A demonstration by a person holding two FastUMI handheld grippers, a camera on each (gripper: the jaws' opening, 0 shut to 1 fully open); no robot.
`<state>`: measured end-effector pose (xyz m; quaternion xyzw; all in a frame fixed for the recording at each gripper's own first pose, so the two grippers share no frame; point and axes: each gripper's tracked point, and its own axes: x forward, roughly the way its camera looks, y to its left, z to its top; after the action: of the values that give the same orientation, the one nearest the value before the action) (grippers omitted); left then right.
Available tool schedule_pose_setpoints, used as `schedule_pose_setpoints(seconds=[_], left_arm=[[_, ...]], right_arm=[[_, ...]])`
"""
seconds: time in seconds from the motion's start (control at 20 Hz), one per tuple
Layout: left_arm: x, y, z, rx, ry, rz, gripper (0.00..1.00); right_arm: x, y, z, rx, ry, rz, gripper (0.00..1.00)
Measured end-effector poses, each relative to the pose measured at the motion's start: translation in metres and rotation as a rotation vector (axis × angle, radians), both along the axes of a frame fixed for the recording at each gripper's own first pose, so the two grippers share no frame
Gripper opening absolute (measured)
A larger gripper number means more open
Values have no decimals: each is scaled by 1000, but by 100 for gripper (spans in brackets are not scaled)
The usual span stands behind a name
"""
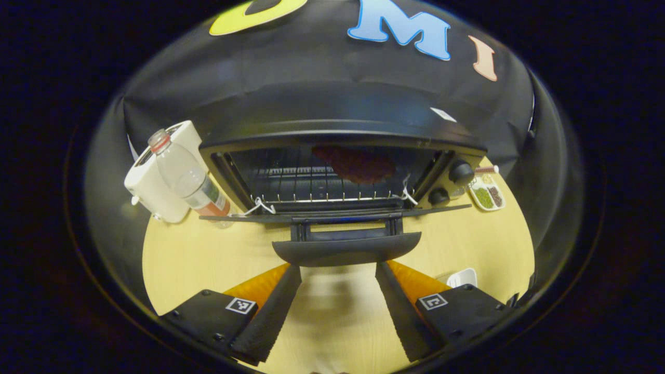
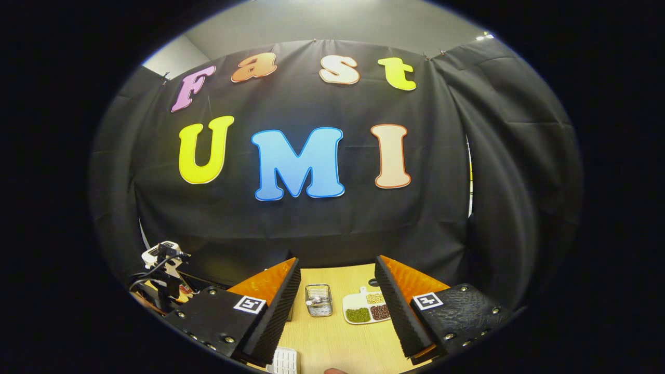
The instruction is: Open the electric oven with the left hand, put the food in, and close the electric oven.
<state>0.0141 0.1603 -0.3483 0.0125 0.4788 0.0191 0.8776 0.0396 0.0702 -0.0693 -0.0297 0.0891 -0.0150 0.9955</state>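
One electric oven [image 1: 332, 171] sits on the wooden table [image 1: 197, 254] at 12 o'clock in the left gripper view, its door [image 1: 337, 214] dropped flat and its handle [image 1: 346, 248] just beyond the left gripper [image 1: 337, 301], whose two fingers are spread with nothing between them. One dark reddish piece of food [image 1: 355, 163] lies on the rack [image 1: 317, 195] inside. Two knobs [image 1: 460, 172] face out at 3 o'clock; one plastic bottle [image 1: 189, 179] and one white appliance [image 1: 156, 182] stand at 9 o'clock. The right gripper [image 2: 337, 306] is likewise released, with one wire basket [image 2: 318, 299] and one three-compartment dish [image 2: 368, 307] ahead.
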Motion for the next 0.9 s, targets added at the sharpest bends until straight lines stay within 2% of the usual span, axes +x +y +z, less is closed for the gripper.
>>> schedule_pose_setpoints(seconds=[0.1, 0.25, 0.3, 0.4, 0.6, 0.65, 0.75, 0.9], left_arm=[[11, 4, 15, 7, -62, 17, 100], [27, 16, 42, 42, -170, 48, 98], [27, 19, 56, 60, -213, 53, 100], [33, 20, 93, 88, -347, 56, 98], [25, -6, 201, 97, -652, 63, 100], [20, -15, 222, 101, -696, 57, 98], [12, -38, 272, 117, -773, 38, 99], [1, -57, 348, 140, -885, 59, 100]], right_arm=[[-2, -2, -1, 5, 4, -5, 88], [-3, -5, -2, 16, 6, -8, 88], [-3, -6, -1, 16, 4, -7, 88], [-3, -9, 1, 10, -3, -3, 88], [3, -14, 18, 6, -39, 21, 88], [5, -15, 24, 14, -47, 28, 88], [9, -22, 40, 15, -63, 16, 88], [15, -15, 65, 24, -91, 51, 87]])
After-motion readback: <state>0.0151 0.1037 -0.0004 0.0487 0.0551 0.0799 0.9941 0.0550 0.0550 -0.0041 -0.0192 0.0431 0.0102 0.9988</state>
